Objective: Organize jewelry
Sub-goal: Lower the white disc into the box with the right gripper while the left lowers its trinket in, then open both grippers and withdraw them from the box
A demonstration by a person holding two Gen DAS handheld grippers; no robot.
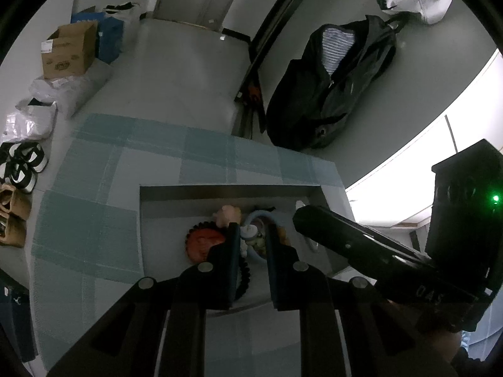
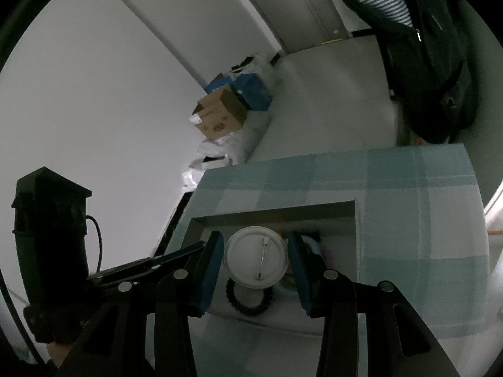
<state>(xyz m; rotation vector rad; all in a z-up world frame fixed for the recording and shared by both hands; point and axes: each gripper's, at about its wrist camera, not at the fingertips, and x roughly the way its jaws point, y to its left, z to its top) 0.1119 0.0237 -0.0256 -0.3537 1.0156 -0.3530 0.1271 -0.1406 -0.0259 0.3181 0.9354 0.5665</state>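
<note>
A grey tray (image 1: pixel 163 229) lies on a blue checked cloth and holds jewelry. In the left wrist view my left gripper (image 1: pixel 253 235) stands over a pale charm piece (image 1: pixel 251 234) lying on a blue ring (image 1: pixel 251 216), its fingers on either side with a narrow gap. A red round badge (image 1: pixel 204 242), a pink piece (image 1: pixel 228 215) and a black bead bracelet (image 1: pixel 244 275) lie beside it. In the right wrist view my right gripper (image 2: pixel 256 259) holds a round white pin badge (image 2: pixel 255 260), back side up, above the tray (image 2: pixel 273 215). The bracelet (image 2: pixel 248 301) lies below it.
The checked cloth (image 2: pixel 424 220) covers the table. On the floor beyond are a cardboard box (image 1: pixel 70 50), blue boxes, white bags and shoes (image 1: pixel 22 166). A black jacket (image 1: pixel 333 84) hangs at the right. The right gripper's body (image 1: pixel 361 245) crosses the tray's right side.
</note>
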